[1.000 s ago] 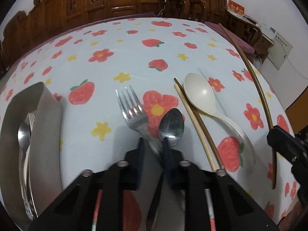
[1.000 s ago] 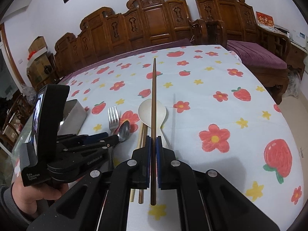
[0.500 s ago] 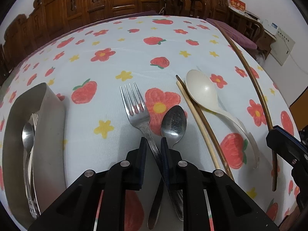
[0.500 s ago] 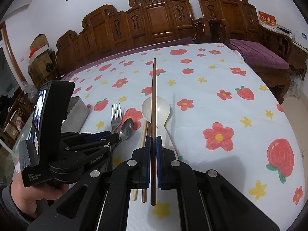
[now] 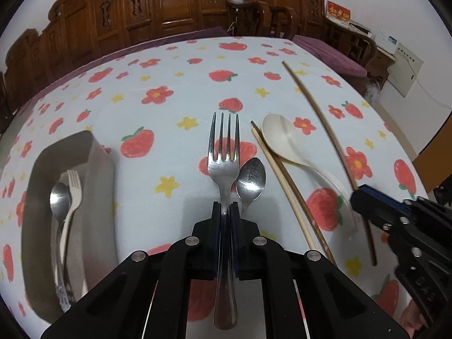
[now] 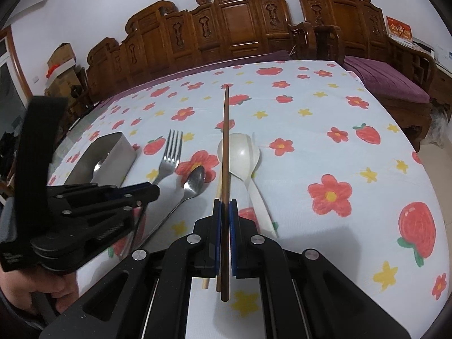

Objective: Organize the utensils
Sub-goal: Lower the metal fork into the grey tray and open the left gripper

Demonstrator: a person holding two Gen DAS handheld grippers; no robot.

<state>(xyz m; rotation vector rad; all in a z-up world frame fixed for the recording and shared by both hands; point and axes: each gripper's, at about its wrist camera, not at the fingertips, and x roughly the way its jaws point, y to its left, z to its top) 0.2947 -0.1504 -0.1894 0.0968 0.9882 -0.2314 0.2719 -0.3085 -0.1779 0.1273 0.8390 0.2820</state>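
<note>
My left gripper [image 5: 225, 207] is shut on the handle of a steel fork [image 5: 223, 152] and holds it above the flowered cloth, tines pointing away. A steel spoon [image 5: 251, 176] lies just right of it, then two chopsticks [image 5: 278, 180] and a white ladle spoon [image 5: 285, 144]. My right gripper [image 6: 225, 206] is shut on a dark brown chopstick [image 6: 226, 141] that points forward above the table. In the right wrist view the left gripper [image 6: 147, 190] holds the fork [image 6: 169, 155] at the left.
A steel utensil tray [image 5: 97, 163] with a spoon [image 5: 59, 197] and a fork [image 5: 74, 186] in it lies at the left; it also shows in the right wrist view [image 6: 118, 152]. Carved wooden chairs [image 6: 240, 22] stand behind the table. The table edge runs along the right.
My left gripper has shut on the fork's handle and lifted it; the fork now points straight ahead. The right gripper still holds its chopstick, barely moved.
</note>
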